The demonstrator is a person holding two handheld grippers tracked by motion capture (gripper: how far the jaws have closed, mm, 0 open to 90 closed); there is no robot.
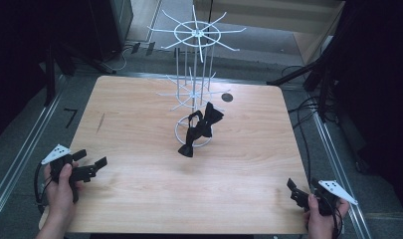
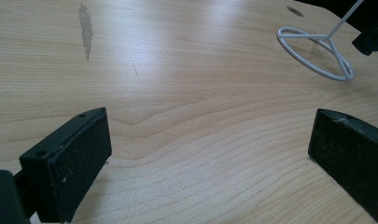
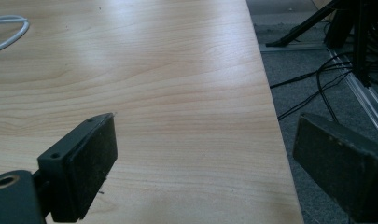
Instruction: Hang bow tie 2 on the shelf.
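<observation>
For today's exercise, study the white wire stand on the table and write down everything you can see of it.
The white wire stand looks like thin coated metal. It stands upright near the far middle of the wooden table, on a round ring base crossed by spokes. Slim vertical rods rise to two tiers of radiating prongs, the upper tier around a ring. The prongs look bare. Black bow ties lie heaped on and across the base ring. Both grippers are far from it, at the near corners.
</observation>
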